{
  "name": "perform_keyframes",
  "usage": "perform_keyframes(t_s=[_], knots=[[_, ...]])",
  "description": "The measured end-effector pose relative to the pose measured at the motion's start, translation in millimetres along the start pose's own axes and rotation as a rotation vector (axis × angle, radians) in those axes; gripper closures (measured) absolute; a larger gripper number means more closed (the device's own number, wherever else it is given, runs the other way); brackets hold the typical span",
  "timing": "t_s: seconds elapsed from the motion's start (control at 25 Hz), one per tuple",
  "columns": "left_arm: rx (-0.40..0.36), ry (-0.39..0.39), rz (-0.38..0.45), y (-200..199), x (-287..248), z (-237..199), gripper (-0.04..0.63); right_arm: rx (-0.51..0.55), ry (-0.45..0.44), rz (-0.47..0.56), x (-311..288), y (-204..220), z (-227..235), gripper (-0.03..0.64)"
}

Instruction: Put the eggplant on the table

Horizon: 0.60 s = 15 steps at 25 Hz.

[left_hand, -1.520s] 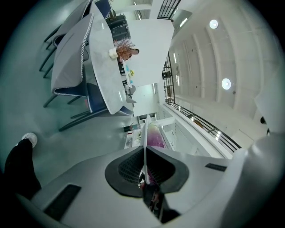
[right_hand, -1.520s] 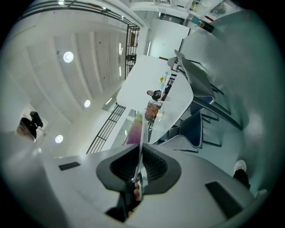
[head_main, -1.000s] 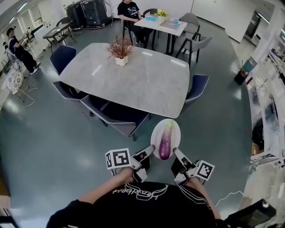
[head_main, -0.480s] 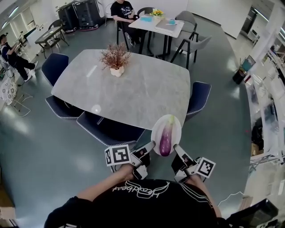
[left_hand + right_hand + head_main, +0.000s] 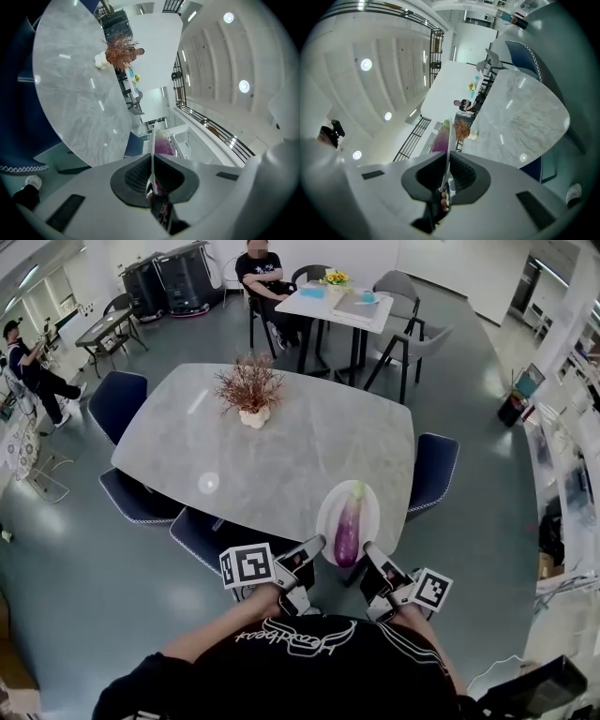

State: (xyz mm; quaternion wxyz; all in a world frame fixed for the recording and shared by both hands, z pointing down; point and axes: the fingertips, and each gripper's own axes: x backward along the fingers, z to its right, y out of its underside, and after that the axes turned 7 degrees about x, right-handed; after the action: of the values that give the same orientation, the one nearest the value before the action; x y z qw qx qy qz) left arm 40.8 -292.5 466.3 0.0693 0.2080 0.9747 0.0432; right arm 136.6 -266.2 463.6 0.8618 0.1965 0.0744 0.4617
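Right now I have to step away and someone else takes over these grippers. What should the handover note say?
Left gripper: shut on the left rim of the white plate.
Right gripper: shut on the plate's right rim.
Things: the eggplant lies on the plate, stem end away from the person. The plate is held in the air at the near edge of the grey table. A potted plant stands toward the table's far side.
Done: the eggplant is lifted and at the table.
Left: set the plate on bare tabletop, probably short of the plant, then open both grippers and pull back.
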Motion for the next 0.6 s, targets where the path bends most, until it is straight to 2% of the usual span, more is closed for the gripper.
perform_keyframes(t_s=[0.6], knots=[[0.019, -0.084, 0.013, -65.5, -17.5, -48.7, 0.575, 0.001, 0.056, -0.057, -66.5, -5.1, 52.8, 0.584]])
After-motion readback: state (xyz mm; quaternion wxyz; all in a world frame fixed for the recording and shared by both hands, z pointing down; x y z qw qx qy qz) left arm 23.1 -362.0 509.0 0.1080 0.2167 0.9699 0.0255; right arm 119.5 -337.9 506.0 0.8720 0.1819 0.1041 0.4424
